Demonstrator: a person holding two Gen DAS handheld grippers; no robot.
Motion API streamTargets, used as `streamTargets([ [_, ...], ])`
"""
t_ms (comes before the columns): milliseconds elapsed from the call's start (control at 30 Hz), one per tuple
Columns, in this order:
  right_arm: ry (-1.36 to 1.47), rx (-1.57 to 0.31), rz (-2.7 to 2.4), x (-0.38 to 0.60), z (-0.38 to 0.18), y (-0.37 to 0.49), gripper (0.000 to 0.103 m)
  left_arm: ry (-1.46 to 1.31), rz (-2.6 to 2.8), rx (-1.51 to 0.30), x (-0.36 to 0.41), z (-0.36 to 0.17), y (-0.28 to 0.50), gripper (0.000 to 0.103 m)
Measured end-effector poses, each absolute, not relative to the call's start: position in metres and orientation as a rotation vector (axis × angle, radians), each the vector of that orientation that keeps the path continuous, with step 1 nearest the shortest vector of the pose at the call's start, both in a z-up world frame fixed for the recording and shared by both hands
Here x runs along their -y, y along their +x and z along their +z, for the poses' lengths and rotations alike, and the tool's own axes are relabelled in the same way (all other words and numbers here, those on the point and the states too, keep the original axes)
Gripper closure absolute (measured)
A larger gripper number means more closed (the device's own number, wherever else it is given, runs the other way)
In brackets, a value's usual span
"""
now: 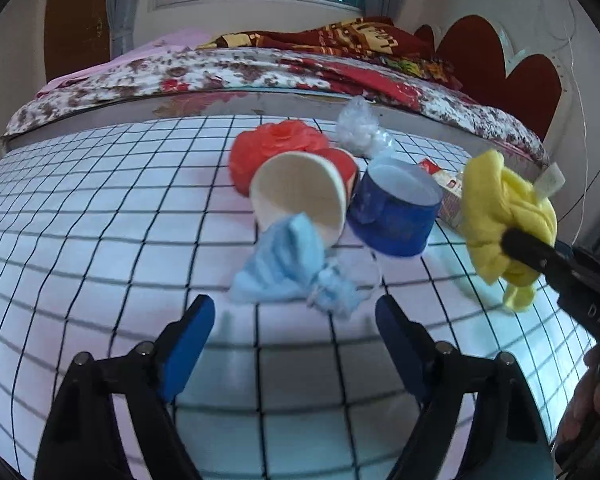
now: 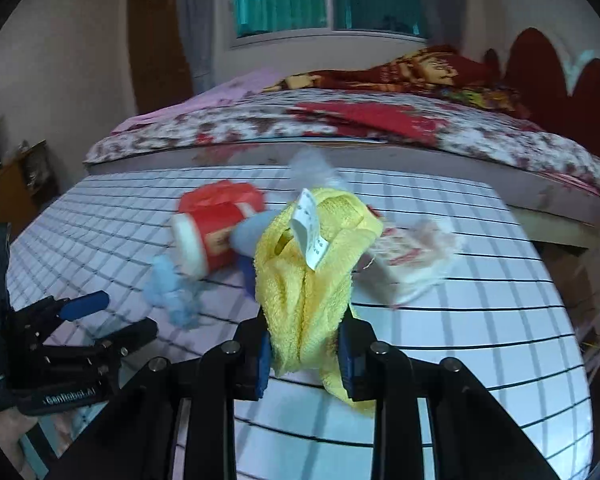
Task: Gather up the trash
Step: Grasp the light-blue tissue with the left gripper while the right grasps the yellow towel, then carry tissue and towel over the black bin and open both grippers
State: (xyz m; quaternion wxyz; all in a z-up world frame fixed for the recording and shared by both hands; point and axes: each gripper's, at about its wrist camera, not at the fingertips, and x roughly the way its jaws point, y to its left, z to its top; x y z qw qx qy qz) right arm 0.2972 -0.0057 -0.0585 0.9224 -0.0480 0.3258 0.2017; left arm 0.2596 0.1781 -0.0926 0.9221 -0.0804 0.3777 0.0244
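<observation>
My right gripper is shut on a yellow towel with a white tag and holds it above the table; the towel also shows in the left wrist view. My left gripper is open and empty, just short of a crumpled blue face mask. Behind the mask lie a tipped red paper cup, a blue tub, a red plastic bag, a clear plastic wrapper and a red-and-white packet.
The trash lies on a table with a white cloth with a black grid. A bed with a floral cover runs along the table's far edge. A red headboard is at the right.
</observation>
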Motion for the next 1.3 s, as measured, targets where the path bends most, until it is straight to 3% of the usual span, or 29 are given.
streamTargets([
  [167,-0.068,-0.721,0.388,0.015,-0.067,0.321,0.073,-0.169,0.058,-0.823,-0.173,-0.099,0.283,0.020],
  [233,-0.055,-0.735,0.388,0.016,-0.070,0.328,0.073,-0.174,0.069,-0.857,-0.175,-0.104,0.293,0.025],
  [333,-0.030,-0.752,0.416,0.018,-0.072,0.330,0.074,-0.153,0.094,-0.877,-0.176,-0.105,0.297,0.042],
  [400,-0.036,-0.754,0.439,0.017,-0.072,0.327,0.075,-0.168,0.093,-0.874,-0.180,-0.103,0.294,0.068],
  [433,-0.039,-0.750,0.448,0.017,-0.071,0.324,0.075,-0.195,0.073,-0.869,-0.185,-0.101,0.288,0.073],
  [933,-0.018,-0.618,0.472,0.067,-0.029,0.230,0.075,-0.132,0.000,-0.680,-0.145,-0.054,0.175,0.074],
  [1300,0.014,-0.566,0.427,0.120,-0.011,0.144,0.075,-0.107,-0.065,-0.643,-0.100,-0.040,0.131,0.074],
])
